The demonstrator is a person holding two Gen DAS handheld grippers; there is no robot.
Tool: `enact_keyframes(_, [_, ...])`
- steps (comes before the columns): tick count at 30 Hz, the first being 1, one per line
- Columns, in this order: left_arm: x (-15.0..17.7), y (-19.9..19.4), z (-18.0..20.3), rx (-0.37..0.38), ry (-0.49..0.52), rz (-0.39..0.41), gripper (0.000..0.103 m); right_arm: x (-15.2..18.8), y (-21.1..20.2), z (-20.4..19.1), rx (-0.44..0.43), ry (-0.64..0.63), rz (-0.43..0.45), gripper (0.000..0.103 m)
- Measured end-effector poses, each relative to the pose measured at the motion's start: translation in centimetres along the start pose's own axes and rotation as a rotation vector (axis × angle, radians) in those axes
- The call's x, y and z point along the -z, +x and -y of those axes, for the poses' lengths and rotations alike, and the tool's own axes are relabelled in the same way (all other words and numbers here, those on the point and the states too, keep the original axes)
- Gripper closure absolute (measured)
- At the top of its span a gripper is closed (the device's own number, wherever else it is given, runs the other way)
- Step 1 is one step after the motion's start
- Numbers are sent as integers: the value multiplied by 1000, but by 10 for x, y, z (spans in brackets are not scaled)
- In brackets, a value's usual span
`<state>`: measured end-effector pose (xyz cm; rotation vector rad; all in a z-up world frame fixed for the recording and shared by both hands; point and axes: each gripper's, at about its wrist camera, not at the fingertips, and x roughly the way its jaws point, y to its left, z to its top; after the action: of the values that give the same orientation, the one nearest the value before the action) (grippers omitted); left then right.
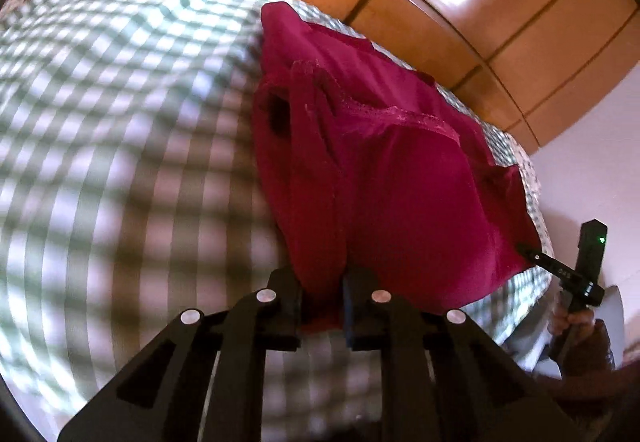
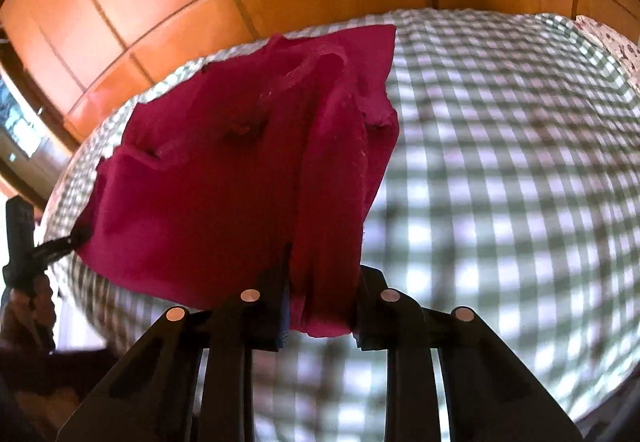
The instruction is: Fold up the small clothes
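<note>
the left claw (image 1: pixel 324 302) at the frame's bottom was clamped on a corner of the red garment (image 1: pixel 380 169). the right claw (image 2: pixel 320 306) gripped the other corner, likely to hold the cloth taut above the checked bed (image 2: pixel 500 161) for folding.

The near edge of the red garment (image 1: pixel 384 177) disappears between the fingers of the left gripper (image 1: pixel 322 302), so the pinched hem cannot be seen there. In the right wrist view the same happens at the right gripper (image 2: pixel 322 306). The checked bed cover (image 1: pixel 120 121) is smeared by motion blur near the garment, its squares running together. Beyond the garment's right corner, the person's hand (image 1: pixel 580 326) is cut off by the picture's rim. The garment's underside is hidden throughout.
</note>
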<state>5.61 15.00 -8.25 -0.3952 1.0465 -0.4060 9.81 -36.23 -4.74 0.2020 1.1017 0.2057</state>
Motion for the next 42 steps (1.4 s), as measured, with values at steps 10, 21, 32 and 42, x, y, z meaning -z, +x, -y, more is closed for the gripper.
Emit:
enact_keyframes(10, [15,-37,-3,-30,-25,100,47,21,-29,12,-4,37,-7,58])
enact_keyframes(21, [-60,14,14,-45,86,82,45,-44,0,4,112,-76,91,58])
enact_keyframes(32, [-51,-19,18,-12,105,147,96,-51,-21,-10,115,-118,114,97])
enact_keyframes(42, [-111,-53,43,-21,164,293,96,-108,-55,-19,142,-116,269,97])
